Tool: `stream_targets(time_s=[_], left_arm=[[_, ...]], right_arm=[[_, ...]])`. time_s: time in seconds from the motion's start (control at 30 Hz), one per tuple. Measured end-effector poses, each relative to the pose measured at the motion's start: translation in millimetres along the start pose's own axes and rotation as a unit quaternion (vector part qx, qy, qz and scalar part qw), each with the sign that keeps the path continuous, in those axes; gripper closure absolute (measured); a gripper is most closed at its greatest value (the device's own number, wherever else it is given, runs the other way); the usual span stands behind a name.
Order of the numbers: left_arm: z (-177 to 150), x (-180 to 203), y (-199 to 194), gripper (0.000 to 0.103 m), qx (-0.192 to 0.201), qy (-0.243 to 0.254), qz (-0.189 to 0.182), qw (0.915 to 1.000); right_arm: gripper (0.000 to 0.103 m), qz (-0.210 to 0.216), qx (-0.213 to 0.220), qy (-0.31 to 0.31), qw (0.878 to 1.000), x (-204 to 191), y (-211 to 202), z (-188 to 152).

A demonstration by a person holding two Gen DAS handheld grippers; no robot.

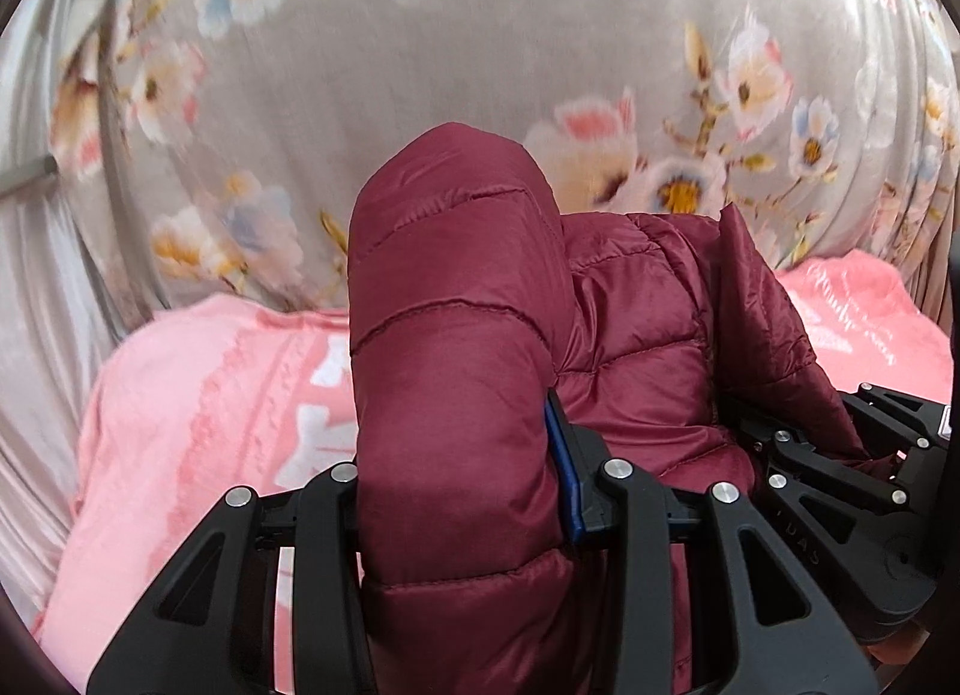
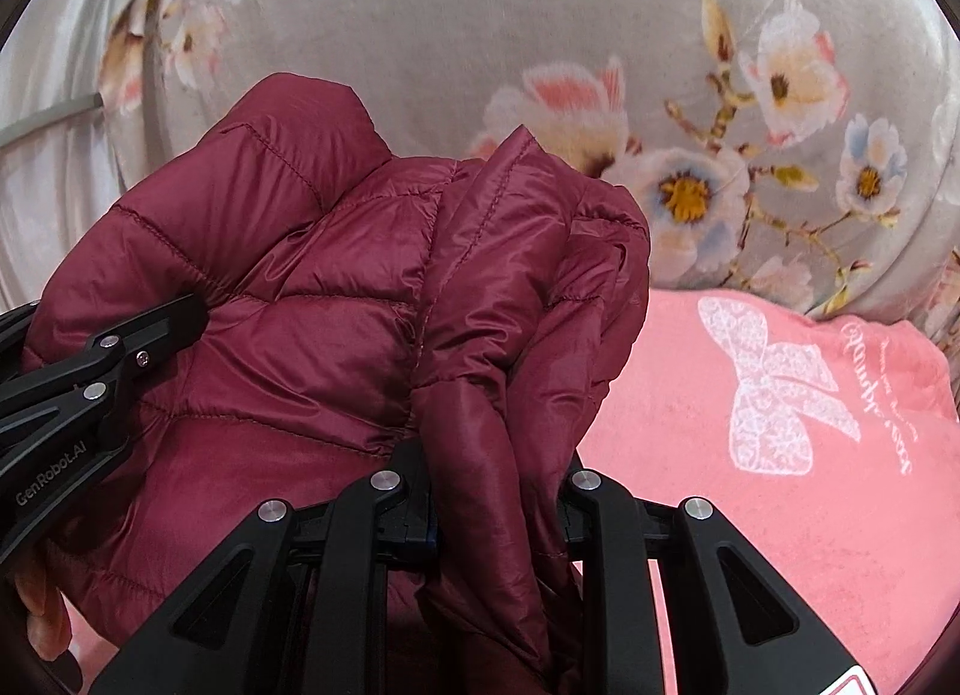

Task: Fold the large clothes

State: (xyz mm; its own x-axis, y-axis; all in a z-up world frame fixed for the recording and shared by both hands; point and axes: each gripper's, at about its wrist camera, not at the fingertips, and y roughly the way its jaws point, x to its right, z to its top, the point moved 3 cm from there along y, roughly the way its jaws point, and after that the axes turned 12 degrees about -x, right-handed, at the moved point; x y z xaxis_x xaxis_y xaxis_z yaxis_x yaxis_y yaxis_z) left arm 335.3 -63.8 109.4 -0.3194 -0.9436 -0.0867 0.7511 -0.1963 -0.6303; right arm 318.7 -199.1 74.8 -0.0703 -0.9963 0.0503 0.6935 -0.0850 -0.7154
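A maroon quilted puffer jacket [image 1: 456,335] is bunched up between both grippers above a pink blanket [image 1: 198,407]. My left gripper [image 1: 462,491] is shut on a thick padded roll of the jacket that fills the space between its black jaws. In the right wrist view the same jacket [image 2: 300,299] spreads to the left, and my right gripper [image 2: 498,509] is shut on a thinner folded flap of it. The right gripper [image 1: 840,455] shows at the right edge of the left wrist view, the left gripper [image 2: 120,359] at the left edge of the right wrist view.
The pink blanket [image 2: 750,455] carries a white lace bow print. Behind it lies grey bedding with a flower print [image 2: 540,5]. Pale satin cloth [image 1: 36,275] hangs at the left. A hand's fingers [image 2: 42,617] show at the lower left.
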Motion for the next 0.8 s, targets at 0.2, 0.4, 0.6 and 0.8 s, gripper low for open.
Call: stream_targets(time_s=[0.2,0.4,0.6,0.8], left_arm=[[-13.9,-1.7,49.1,0.066,-0.032,-0.005,-0.015,0.9994],[-28.2,-3.9,84.5,0.066,-0.058,-0.016,-0.024,0.9979],[-44.0,-5.6,112.5,0.064,-0.078,-0.024,-0.025,0.9963],[-48.1,-8.6,122.6,0.062,-0.078,-0.025,-0.024,0.9963]], right_arm=[[0.082,-0.005,-0.031,0.007,0.999,4.6,44.1,-13.1],[0.083,-0.006,-0.051,0.01,0.999,5.1,72.6,-23.6],[0.083,-0.008,-0.059,0.007,0.998,5.2,92.0,-31.8],[0.082,-0.017,-0.054,0.004,0.998,2.9,95.9,-33.8]])
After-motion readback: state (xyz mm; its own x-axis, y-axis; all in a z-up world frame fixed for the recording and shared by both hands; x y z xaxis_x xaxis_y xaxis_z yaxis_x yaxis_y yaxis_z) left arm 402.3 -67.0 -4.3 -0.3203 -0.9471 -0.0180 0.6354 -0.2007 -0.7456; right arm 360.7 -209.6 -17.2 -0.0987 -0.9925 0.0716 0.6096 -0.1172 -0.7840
